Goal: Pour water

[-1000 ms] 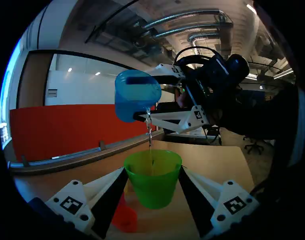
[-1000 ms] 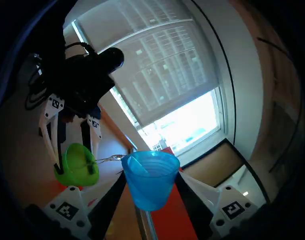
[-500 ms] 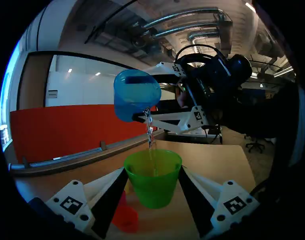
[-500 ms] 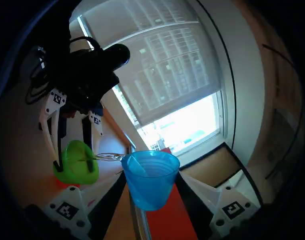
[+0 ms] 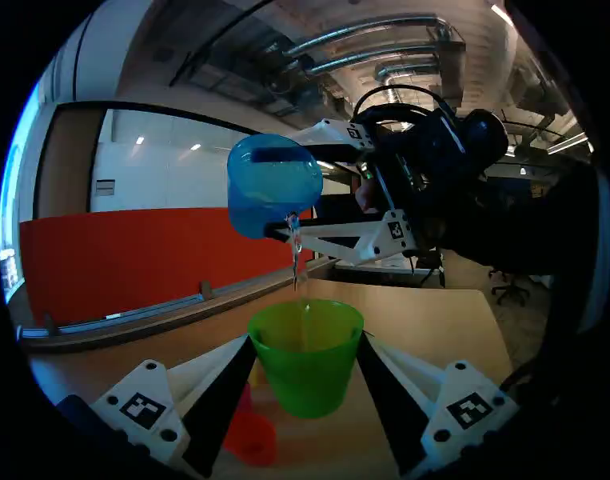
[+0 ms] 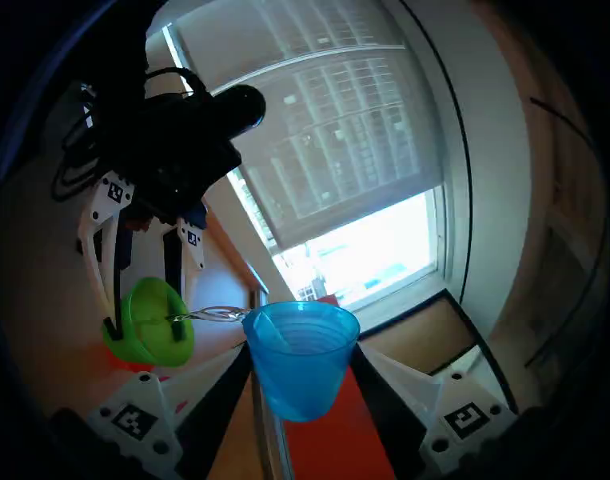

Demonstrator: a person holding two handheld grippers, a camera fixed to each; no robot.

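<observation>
Thinned since half a second ago: the water (image 5: 294, 254) leaving the blue cup (image 5: 273, 188) now breaks into drops just short of the green cup (image 5: 306, 360), where before it ran down into it unbroken. Both cups hold about the same places.

Left gripper view:
- The left gripper (image 5: 305, 342) has its fingers closed on the two sides of the green cup, which stands upright with its mouth up.
- The blue cup is directly above it, tipped over and clamped between the white fingers (image 5: 360, 240) of the right gripper (image 5: 289, 192). Water falls from its low lip.
- A red cup (image 5: 253, 436) sits low, just beside the left-hand finger.

Right gripper view:
- This camera looks into the blue cup's open mouth.
- The picture is tilted, so the thin stream runs sideways from the rim to the green cup at the left, which is held by the far gripper.

Surface and room:
- A pale wooden counter (image 5: 432, 320) lies under the cups.
- A red wall panel (image 5: 121, 256) runs behind it.
- Bare pipes (image 5: 368, 36) run along the ceiling.
- An office chair (image 5: 508, 292) stands far off.
- A bright window (image 6: 368, 252) shows under a lowered blind (image 6: 336, 136).
</observation>
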